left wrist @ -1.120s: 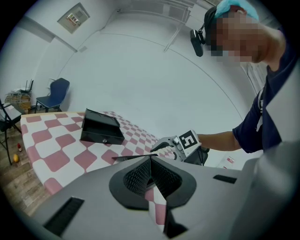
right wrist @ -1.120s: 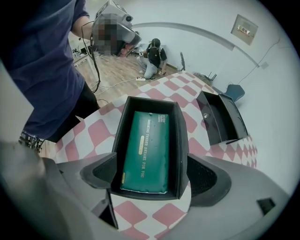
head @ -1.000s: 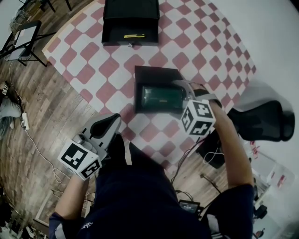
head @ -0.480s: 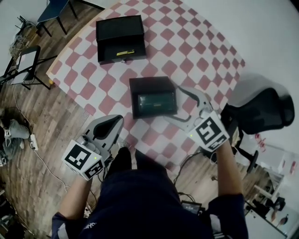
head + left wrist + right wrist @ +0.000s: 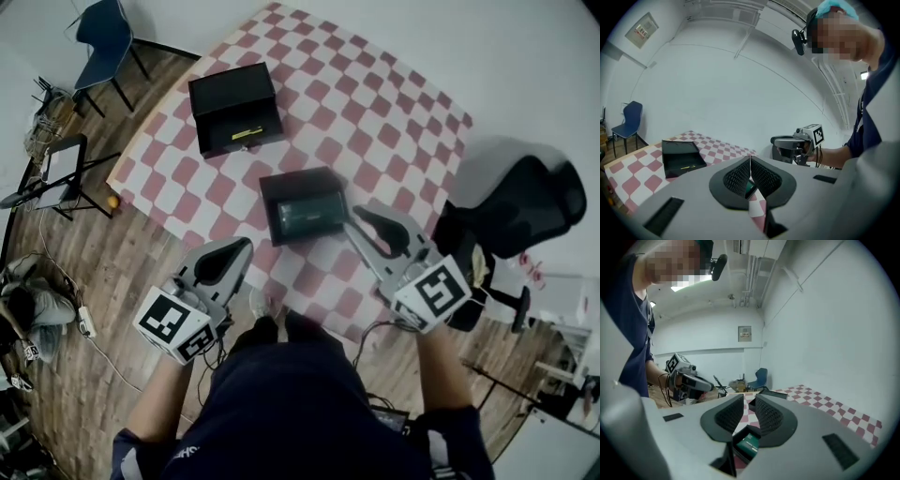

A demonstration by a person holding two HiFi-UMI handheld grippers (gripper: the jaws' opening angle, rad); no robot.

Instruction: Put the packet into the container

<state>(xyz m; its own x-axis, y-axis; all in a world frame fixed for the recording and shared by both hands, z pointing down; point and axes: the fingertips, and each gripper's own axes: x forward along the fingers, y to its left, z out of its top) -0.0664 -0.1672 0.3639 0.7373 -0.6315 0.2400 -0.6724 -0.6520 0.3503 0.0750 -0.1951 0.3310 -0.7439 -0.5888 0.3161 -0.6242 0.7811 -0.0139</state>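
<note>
The green packet (image 5: pixel 309 215) lies flat inside the open black container (image 5: pixel 281 183) in the middle of the checkered table. My right gripper (image 5: pixel 355 217) hovers just off the container's right near corner, clear of the packet. Its jaws are closing, with a narrow gap left and nothing between them. In the right gripper view (image 5: pixel 749 399) the packet (image 5: pixel 748 443) shows below the jaws. My left gripper (image 5: pixel 246 245) hangs at the table's near edge, left of the container, shut and empty; in its own view (image 5: pixel 750 158) the pads meet.
A second open black box (image 5: pixel 234 108) with a small yellow item stands at the table's far left. A black office chair (image 5: pixel 525 202) sits right of the table, and a blue chair (image 5: pixel 103 33) stands far left. Cables lie on the wooden floor.
My right gripper has drawn back from the container toward me and its jaws have narrowed; the packet stays in the container. The left gripper has barely moved. The head view has pulled back.
</note>
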